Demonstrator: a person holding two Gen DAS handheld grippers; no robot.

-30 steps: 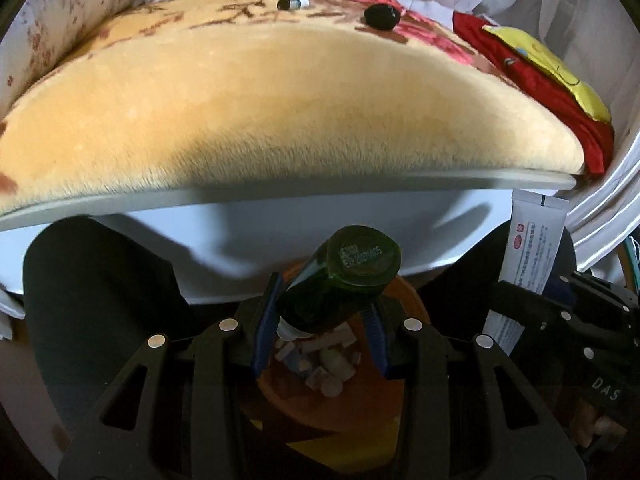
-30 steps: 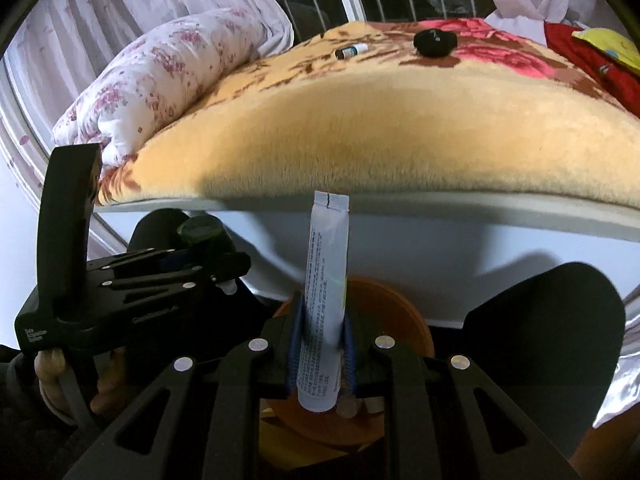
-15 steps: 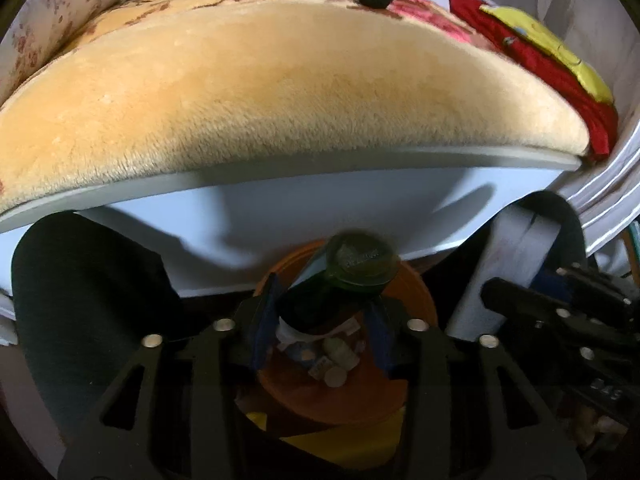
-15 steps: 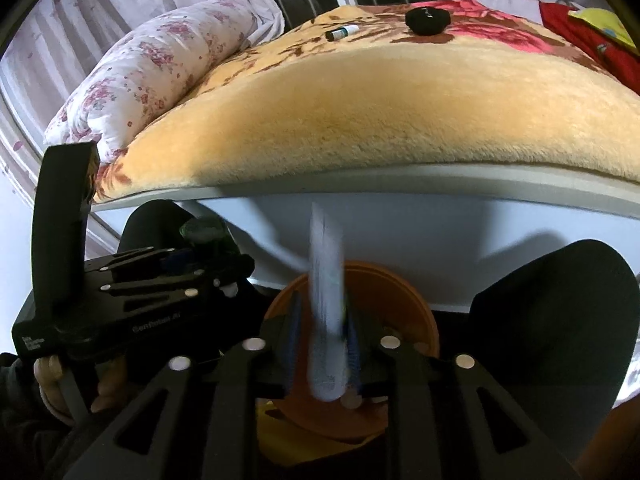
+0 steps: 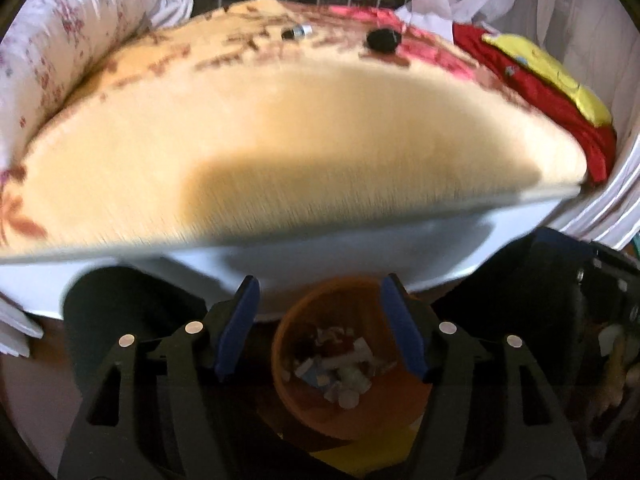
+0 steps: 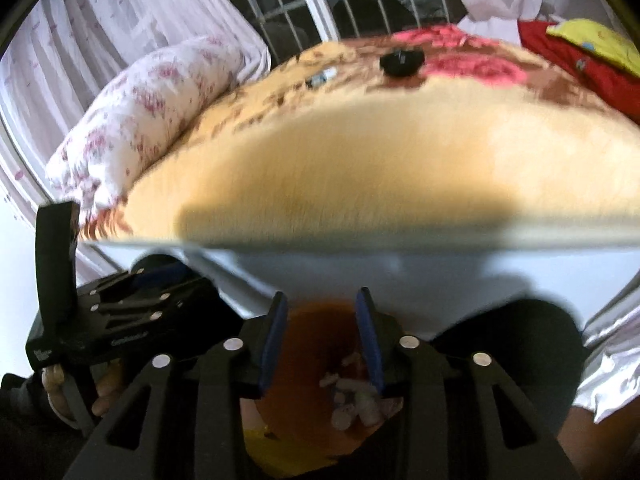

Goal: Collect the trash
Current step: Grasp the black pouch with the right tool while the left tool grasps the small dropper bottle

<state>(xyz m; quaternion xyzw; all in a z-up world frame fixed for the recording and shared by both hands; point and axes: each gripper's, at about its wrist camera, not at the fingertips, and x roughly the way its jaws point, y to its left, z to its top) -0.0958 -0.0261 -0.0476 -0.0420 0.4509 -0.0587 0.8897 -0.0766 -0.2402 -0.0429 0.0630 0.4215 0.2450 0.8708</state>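
An orange trash bin (image 5: 352, 412) with several bits of rubbish inside stands on the floor below the bed edge; it also shows in the right wrist view (image 6: 304, 392). My left gripper (image 5: 320, 322) is open and empty above the bin. My right gripper (image 6: 322, 336) is open and empty above the bin too. On the far part of the bed lie a small black round object (image 5: 383, 39), which also shows in the right wrist view (image 6: 401, 61), and a small dark tube with a white end (image 5: 297, 32), seen again from the right wrist (image 6: 322, 76).
A yellow plush blanket (image 5: 280, 140) covers the bed. A flowered white quilt (image 6: 148, 108) lies rolled at its left. A red and yellow cloth (image 5: 560, 92) lies at the right. The left gripper's body (image 6: 80, 320) is left of my right gripper. Barred windows and curtains are behind.
The left gripper opened and the green bottle is gone from it. The right gripper opened and the white tube is gone from it. Both views have tilted up.
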